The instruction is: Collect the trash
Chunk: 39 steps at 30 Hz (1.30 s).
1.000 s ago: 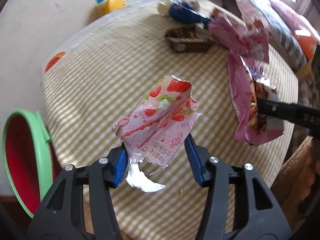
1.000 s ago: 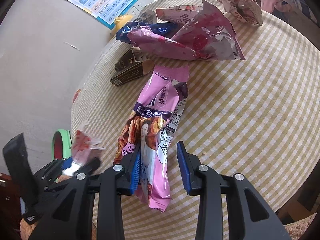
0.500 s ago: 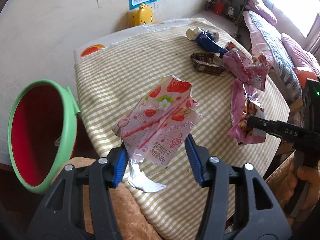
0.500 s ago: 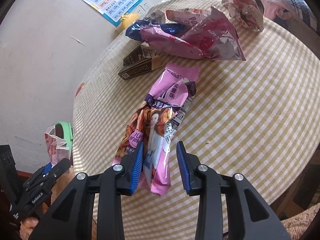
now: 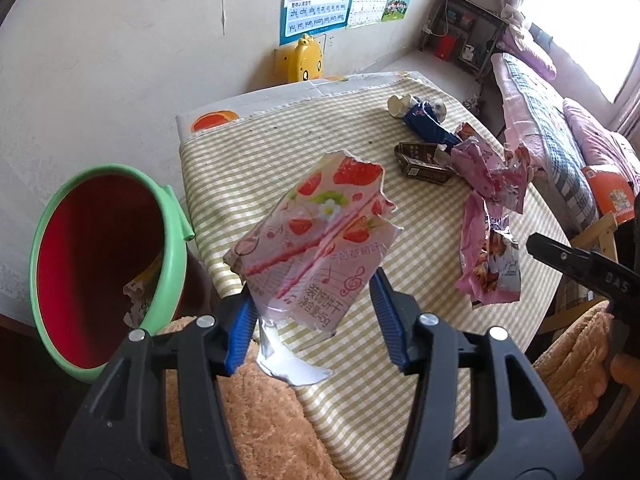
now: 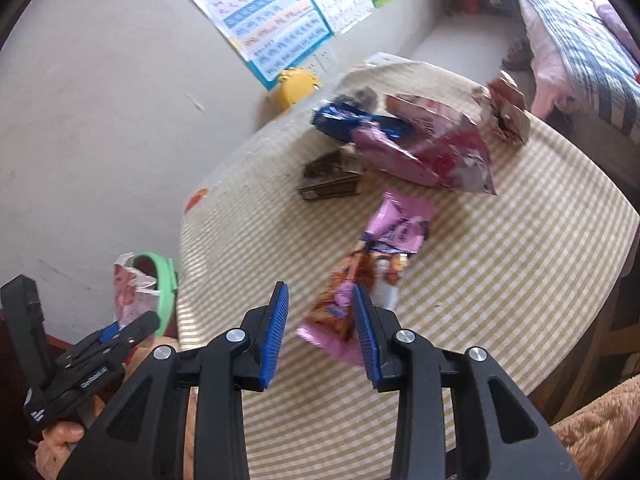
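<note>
1. The left tongs (image 5: 312, 316) hold a torn pink strawberry-print biscuit wrapper (image 5: 316, 248); its lower edge sits between the blue pads, pinched against the left one, and a silver inner flap hangs below.
2. In the left wrist view that wrapper fills the centre, raised above the near corner of the bench (image 5: 256, 168), which is covered in a green-and-white checked cloth.
3. A green-rimmed round bin with a red inside (image 5: 100, 264) stands at 9 o'clock of the wrapper, beside the bench's edge, with some scrap at its bottom.
4. The right tongs (image 6: 318, 328) stand at a narrow gap. A long pink snack bag printed with a figure (image 6: 360, 280) lies between the pads, its lower end against the right pad; the view is blurred, so I cannot tell whether it is gripped.
5. In the left wrist view the same pink bag (image 5: 490, 256) shows at 3 o'clock, its lower end off the cloth.
6. More rubbish sits at 1 o'clock on the bench: a dark flattened carton (image 5: 424, 162), a crumpled blue wrapper (image 5: 424, 120) and a crinkled magenta foil bag (image 5: 492, 172).
7. A yellow duck-shaped toy (image 5: 306, 58) stands against the wall at 12 o'clock.
</note>
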{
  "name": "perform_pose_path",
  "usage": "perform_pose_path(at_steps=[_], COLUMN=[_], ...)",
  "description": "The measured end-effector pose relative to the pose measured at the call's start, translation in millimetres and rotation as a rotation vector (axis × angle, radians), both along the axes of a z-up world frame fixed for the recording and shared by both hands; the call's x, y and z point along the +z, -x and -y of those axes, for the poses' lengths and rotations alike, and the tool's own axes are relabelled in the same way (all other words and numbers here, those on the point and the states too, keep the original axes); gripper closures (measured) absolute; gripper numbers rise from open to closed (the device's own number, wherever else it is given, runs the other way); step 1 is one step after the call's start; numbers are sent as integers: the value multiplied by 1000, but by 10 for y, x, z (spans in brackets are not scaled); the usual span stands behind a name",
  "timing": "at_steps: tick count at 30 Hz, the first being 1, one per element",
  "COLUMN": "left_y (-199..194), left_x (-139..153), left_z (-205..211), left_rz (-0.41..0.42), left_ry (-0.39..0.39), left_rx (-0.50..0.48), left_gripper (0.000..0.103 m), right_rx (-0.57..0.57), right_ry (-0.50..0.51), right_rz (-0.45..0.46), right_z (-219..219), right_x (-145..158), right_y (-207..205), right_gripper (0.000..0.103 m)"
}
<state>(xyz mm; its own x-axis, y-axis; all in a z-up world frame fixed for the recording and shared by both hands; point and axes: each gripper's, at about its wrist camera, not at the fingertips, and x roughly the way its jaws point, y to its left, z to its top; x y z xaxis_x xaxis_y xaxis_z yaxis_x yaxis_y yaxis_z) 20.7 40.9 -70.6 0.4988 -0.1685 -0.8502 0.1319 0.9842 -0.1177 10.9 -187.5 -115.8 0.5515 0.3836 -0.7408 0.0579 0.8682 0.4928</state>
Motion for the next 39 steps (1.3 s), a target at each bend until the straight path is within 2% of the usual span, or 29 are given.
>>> perform_pose_path(at_steps=[12,23,32,35,36,37,38,39], left_y=[32,72,99,117,129,145,154,154], left_x=[110,217,98,62,54,42,30,10], left_z=[-291,-978,-1558,-1709,-1738,-1776,-1799,-1825], left_rz=[49,107,91,76,72,72,71,69], left_ry=[21,-9,-23,-19,-15,-16,-18,-19], left_rx=[58,235,370,398,402,406,409,412], left_gripper=[51,51,50,50,50,50,50,49], right_rx=[97,249,356,368,356,326,288,240], right_ry=[14,19,21,67,94,120,131,147], right_rz=[31,62,102,118,114,96,78,58], right_z=[-487,-1161,-1770,-1847,-1819,-1732,-1611,-1479], right_x=[246,436,646,637,603,532,456,377], right_y=[-43,-190,-432,-479,-498,-522,-537,-544], right_gripper=[71,71,71,71,70,59,42,35])
